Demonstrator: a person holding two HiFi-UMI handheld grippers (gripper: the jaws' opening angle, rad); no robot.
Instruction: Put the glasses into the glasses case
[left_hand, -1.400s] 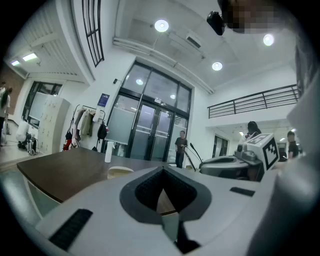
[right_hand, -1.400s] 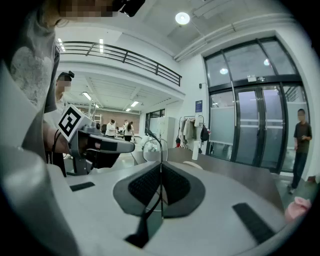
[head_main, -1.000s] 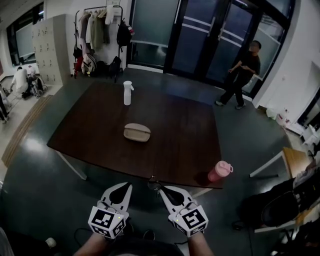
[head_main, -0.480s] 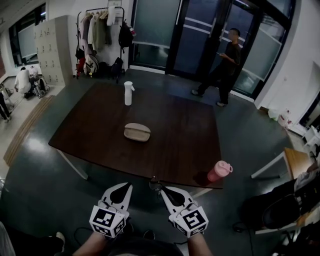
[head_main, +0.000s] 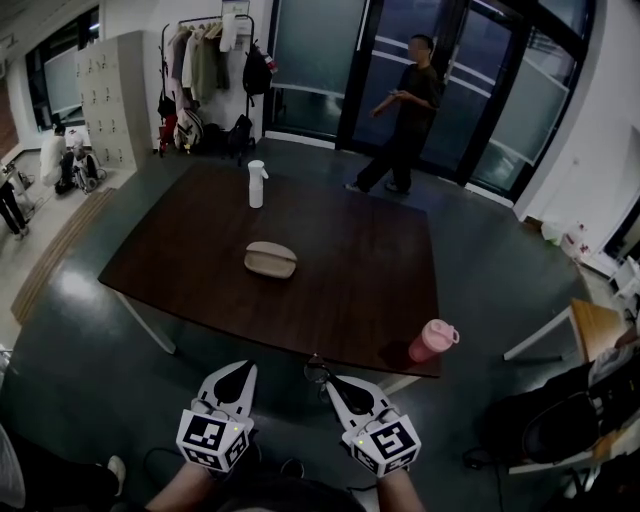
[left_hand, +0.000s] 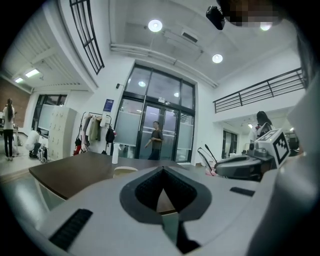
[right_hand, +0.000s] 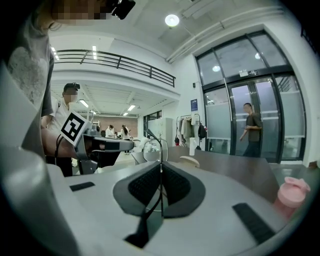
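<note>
Right gripper is clamped on the glasses, lens poking past its tips. Left gripper is pinched together on nothing. The glasses case looks closed on the table, well ahead of both. So it's early days: carry over, open, drop in.

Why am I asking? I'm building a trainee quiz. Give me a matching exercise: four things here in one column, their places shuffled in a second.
Things
1. white spray bottle
2. beige oval glasses case
3. pink lidded bottle
4. thin-framed glasses

Places
A. near right corner of the dark brown wooden table
B. clamped in the right claw
C. far side of the table
D. middle of the table

Pairs: 1-C, 2-D, 3-A, 4-B
</note>
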